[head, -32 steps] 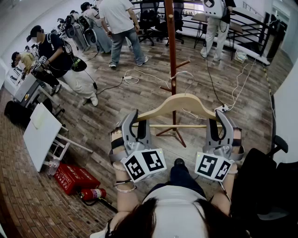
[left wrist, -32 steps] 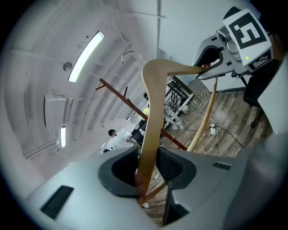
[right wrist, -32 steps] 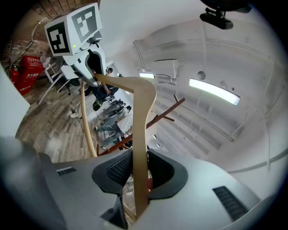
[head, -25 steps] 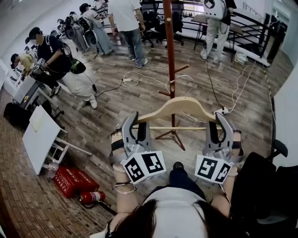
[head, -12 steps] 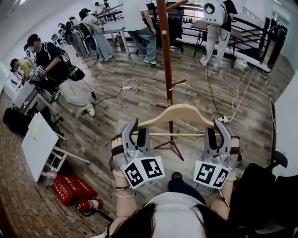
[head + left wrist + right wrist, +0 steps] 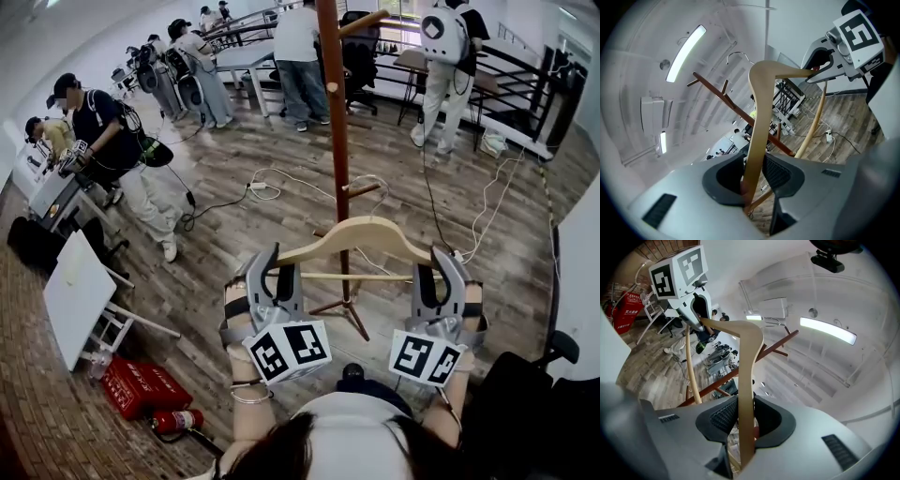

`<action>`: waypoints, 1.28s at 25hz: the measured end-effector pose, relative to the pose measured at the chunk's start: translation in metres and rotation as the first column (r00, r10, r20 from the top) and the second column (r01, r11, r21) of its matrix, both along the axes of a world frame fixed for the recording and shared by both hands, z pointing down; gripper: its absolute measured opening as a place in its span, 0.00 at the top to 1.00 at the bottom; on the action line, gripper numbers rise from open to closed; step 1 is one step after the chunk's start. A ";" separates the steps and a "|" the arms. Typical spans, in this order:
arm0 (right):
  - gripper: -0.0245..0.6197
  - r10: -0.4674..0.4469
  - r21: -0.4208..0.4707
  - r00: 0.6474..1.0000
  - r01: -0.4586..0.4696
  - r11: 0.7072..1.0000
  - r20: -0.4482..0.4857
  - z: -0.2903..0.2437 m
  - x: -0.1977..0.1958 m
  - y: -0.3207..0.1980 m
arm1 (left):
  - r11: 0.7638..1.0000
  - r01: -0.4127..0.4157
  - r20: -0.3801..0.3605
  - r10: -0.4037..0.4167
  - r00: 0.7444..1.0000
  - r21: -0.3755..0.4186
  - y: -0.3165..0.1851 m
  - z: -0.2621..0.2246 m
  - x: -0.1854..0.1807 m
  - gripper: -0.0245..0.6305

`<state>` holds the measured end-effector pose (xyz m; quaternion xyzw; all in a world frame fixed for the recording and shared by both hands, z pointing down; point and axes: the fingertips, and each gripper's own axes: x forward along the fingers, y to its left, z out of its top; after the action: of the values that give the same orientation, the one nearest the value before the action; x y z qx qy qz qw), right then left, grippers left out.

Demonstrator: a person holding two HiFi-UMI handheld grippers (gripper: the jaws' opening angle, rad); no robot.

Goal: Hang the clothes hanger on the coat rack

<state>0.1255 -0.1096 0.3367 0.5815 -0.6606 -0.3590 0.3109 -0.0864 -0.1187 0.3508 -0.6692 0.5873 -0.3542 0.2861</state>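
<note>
A light wooden clothes hanger (image 6: pixel 361 235) with a thin crossbar is held level in front of me, one end in each gripper. My left gripper (image 6: pixel 272 261) is shut on its left end and my right gripper (image 6: pixel 441 264) on its right end. The red-brown coat rack (image 6: pixel 334 112) stands just beyond the hanger, its pole rising behind the hanger's middle. In the left gripper view the hanger (image 6: pixel 761 117) runs out from the left gripper (image 6: pixel 757 176), its metal hook (image 6: pixel 738 55) near the coat rack (image 6: pixel 736 110). In the right gripper view the right gripper (image 6: pixel 747 420) pinches the hanger (image 6: pixel 750 376).
White cables (image 6: pixel 281 178) trail over the wooden floor around the rack's feet (image 6: pixel 342 305). A white folding table (image 6: pixel 80 291), a red box (image 6: pixel 141 384) and a fire extinguisher (image 6: pixel 178 422) lie at the left. Several people (image 6: pixel 108 131) stand behind. A black chair (image 6: pixel 534 394) is at the right.
I have moved toward the coat rack with the hanger; the pole now looks taller and closer. Both grips on the hanger stay the same.
</note>
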 end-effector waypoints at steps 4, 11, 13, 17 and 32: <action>0.79 -0.018 0.001 1.000 0.018 1.000 -0.003 -0.002 0.001 -0.018 | 1.000 0.016 -0.004 -0.016 1.000 -0.001 -0.015 -0.002 0.001 0.78; 0.79 -0.053 0.003 0.999 0.053 0.999 -0.011 -0.002 0.007 -0.045 | 0.999 0.054 -0.009 -0.054 0.998 -0.003 -0.033 0.001 0.007 0.78; 0.79 -0.064 -0.001 0.998 0.064 0.998 -0.013 -0.001 0.006 -0.051 | 0.997 0.071 -0.034 -0.072 0.997 -0.009 -0.037 -0.001 0.007 0.78; 0.79 -0.081 -0.006 0.997 0.081 0.997 -0.011 -0.002 0.005 -0.060 | 0.997 0.082 -0.024 -0.082 0.996 -0.008 -0.043 0.000 0.006 0.78; 0.79 -0.094 -0.005 0.996 0.094 0.996 0.001 -0.008 -0.009 -0.090 | 0.996 0.088 -0.021 -0.088 0.996 -0.010 -0.070 -0.009 -0.007 0.78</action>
<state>0.1170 -0.1995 0.3289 0.5489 -0.6883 -0.3714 0.2949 -0.0935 -0.1889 0.3416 -0.6479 0.6176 -0.3617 0.2608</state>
